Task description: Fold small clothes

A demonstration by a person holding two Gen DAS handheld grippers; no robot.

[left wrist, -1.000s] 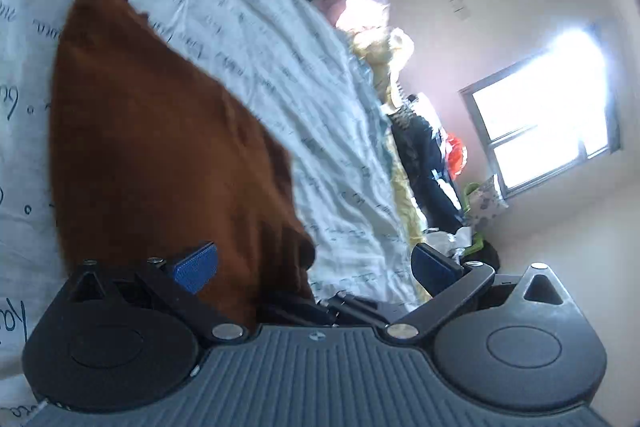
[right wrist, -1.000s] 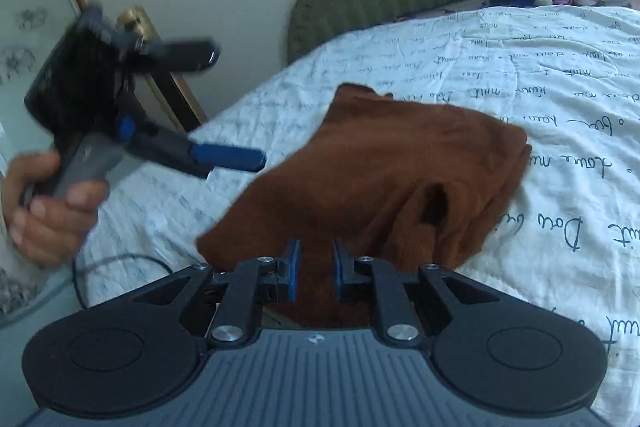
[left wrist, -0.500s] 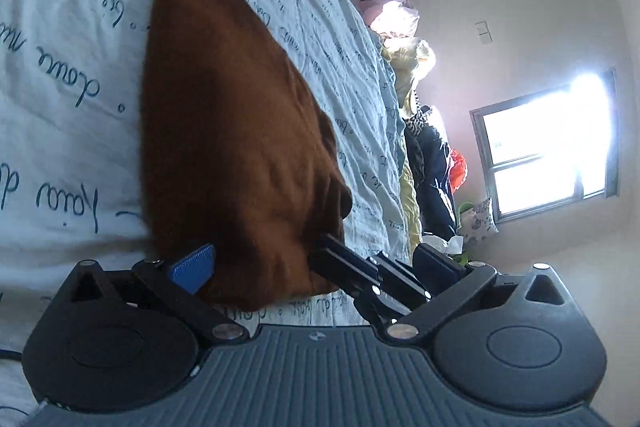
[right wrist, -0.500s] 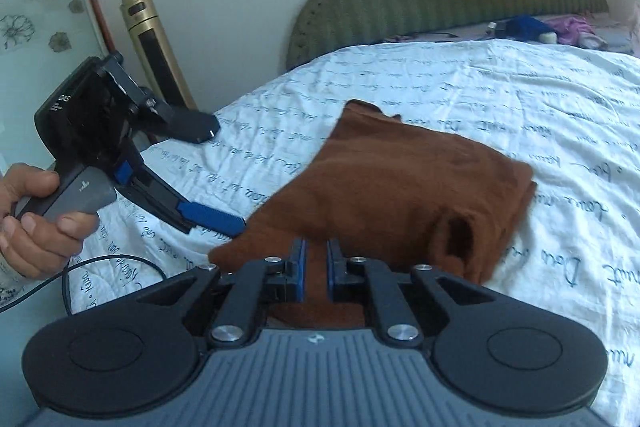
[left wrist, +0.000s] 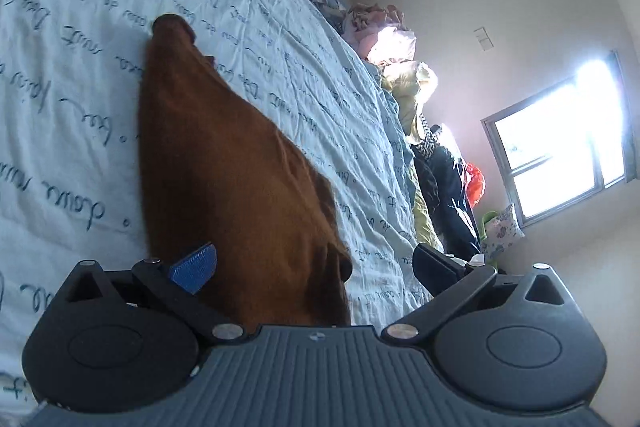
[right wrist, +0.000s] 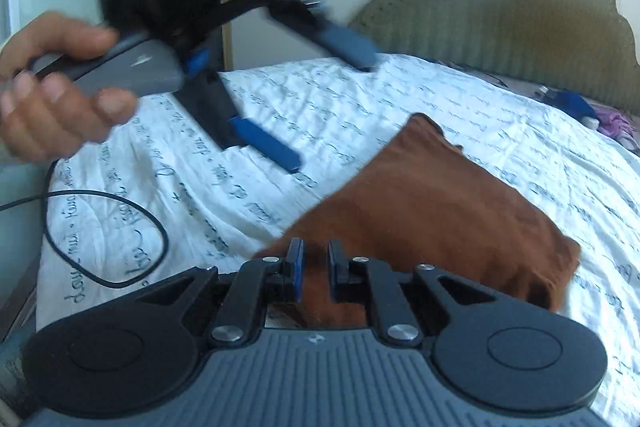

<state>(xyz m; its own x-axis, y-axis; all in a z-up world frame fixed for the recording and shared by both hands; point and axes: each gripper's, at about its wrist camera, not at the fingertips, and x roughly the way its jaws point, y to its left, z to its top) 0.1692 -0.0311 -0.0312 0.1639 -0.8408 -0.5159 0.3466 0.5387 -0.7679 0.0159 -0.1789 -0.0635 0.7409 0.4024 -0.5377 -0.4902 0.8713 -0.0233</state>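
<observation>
The left claw [right wrist: 320,99] is motion-blurred; the right claw's [right wrist: 316,267] body hides the brown garment's [right wrist: 432,219] near edge.

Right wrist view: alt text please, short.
The right claw is shut on the near edge of a brown garment lying on a white script-printed bedsheet. Upper left, a hand holds the left claw open and blurred above the bed; a green headboard stands behind.

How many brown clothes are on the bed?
1. The brown cloth lies folded on the bed, its near edge pinched in the right hand-held gripper. Others may be hidden.
</observation>
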